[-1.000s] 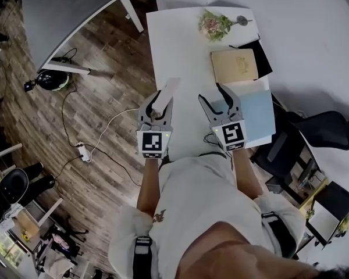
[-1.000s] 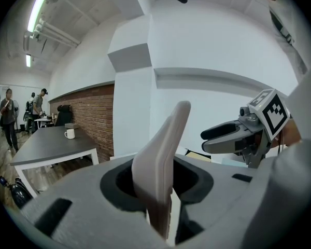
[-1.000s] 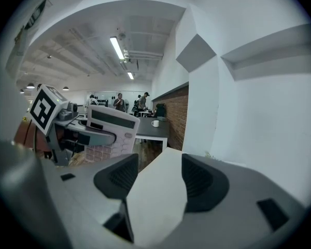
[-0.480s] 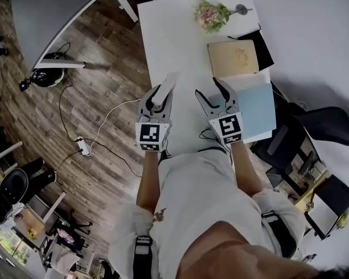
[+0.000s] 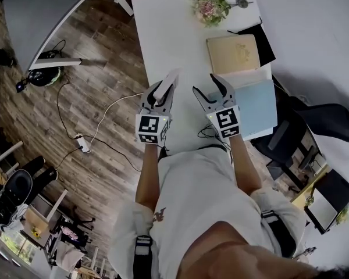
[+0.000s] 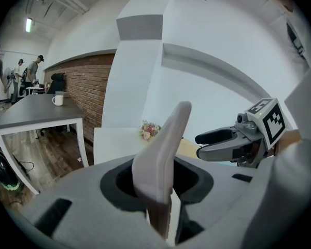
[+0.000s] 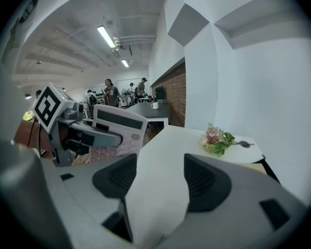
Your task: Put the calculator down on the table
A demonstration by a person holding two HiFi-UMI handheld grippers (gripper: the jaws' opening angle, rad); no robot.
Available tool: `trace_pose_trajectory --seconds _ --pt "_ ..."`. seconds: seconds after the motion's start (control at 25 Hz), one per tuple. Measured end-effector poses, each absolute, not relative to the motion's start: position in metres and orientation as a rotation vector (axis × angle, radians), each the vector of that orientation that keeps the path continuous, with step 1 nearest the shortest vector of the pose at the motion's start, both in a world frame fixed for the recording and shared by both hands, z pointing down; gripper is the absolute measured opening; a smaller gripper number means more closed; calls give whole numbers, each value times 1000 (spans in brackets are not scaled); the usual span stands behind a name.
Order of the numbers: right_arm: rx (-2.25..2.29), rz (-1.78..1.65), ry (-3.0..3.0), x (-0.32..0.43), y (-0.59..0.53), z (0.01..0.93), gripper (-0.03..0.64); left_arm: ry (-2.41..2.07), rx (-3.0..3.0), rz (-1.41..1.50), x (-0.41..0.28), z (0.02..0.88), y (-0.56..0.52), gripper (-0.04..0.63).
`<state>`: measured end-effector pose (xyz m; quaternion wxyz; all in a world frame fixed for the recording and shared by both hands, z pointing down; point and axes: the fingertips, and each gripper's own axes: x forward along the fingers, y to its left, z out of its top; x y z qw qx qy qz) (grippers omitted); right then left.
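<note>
A white calculator stands on edge between the jaws of my left gripper, which is shut on it over the left part of the white table. In the left gripper view the calculator shows edge-on between the pads. In the right gripper view its display and keys face the camera. Beside it on the right, my right gripper is open; its jaws have just been opening, and only table top shows between them.
A flower sprig lies at the table's far end. A beige book lies on a black folder, with a light blue book nearer me. A grey table with a mug, cables on the wood floor and people stand to the left.
Both grippers have come down toward the white table, the calculator still in the left one. The right jaws stand a little wider.
</note>
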<state>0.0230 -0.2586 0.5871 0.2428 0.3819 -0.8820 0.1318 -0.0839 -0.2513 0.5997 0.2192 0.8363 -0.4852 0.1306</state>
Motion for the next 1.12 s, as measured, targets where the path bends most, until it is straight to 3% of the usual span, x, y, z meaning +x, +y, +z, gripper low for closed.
trace_pose_trajectory --seconds 1.12 --pt "900 472 -2320 14 -274 653 278 -1078 2126 303 -60 690 -268 123"
